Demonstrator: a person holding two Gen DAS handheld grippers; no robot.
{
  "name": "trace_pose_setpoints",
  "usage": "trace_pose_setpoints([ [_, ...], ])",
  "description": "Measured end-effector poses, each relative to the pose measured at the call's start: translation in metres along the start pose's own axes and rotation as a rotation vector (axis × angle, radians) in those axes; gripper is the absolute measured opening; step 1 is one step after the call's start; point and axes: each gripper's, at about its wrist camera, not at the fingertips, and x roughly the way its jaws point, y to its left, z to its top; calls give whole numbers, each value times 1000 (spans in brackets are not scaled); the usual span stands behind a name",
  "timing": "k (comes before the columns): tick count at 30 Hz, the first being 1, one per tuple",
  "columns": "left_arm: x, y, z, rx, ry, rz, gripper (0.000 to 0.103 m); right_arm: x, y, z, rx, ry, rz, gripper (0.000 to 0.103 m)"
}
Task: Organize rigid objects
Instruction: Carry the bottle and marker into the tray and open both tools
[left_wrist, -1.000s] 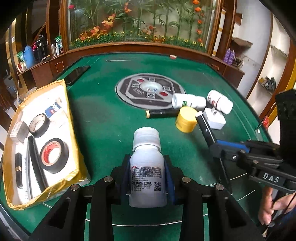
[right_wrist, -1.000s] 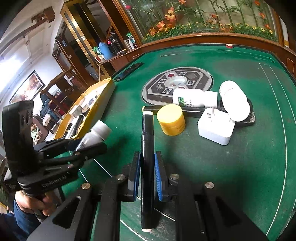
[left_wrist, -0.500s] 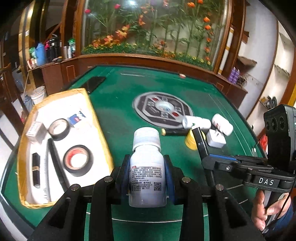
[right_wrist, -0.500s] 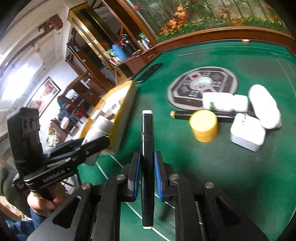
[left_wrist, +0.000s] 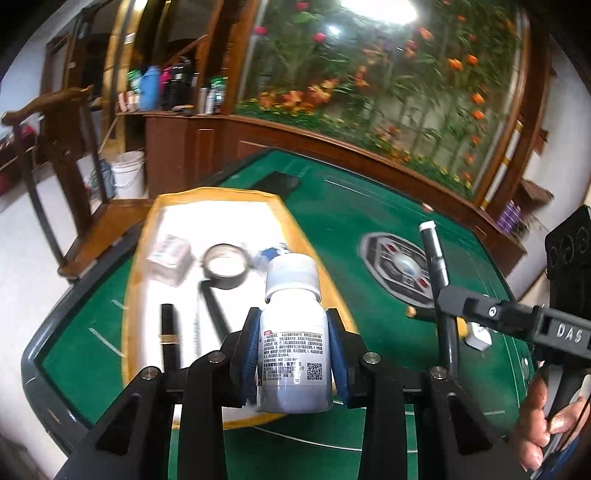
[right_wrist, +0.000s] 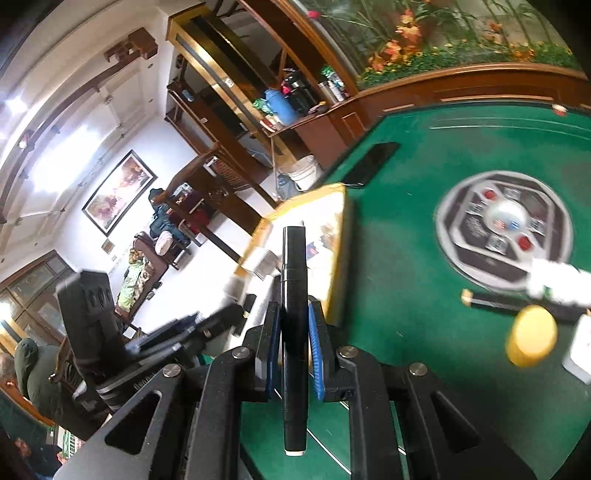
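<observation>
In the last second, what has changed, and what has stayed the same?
Both grippers swung away from the pile on the green table toward the yellow-edged tray. The left gripper still clamps the white bottle; the right gripper still clamps the black marker. Nothing was released.

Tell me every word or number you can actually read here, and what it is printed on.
"DAS": on the black body of the right tongs.
"400": start of a number on the white bottle label; the remaining digits, fine print and QR code are too small to read.
Raised lettering on the left tongs: too blurred.
</observation>
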Motion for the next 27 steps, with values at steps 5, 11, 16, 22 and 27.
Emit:
trace_pose_setpoints([
  [5, 9, 29, -2, -61, 1, 32, 36, 35, 19, 17, -18, 36, 21, 15],
  [11, 23, 47, -9, -99, 24, 51, 36, 83, 32, 28, -30, 92, -1, 15],
  [16, 33, 48, -13, -93, 46, 65, 36, 120, 33, 27, -27, 154, -41, 15],
  [22, 40, 46, -18, -86, 60, 75, 36, 147, 28, 22, -22, 197, -80, 15],
  [27, 43, 42, -21, -72, 72, 81, 36, 154, 28, 20, -31, 213, -97, 15],
])
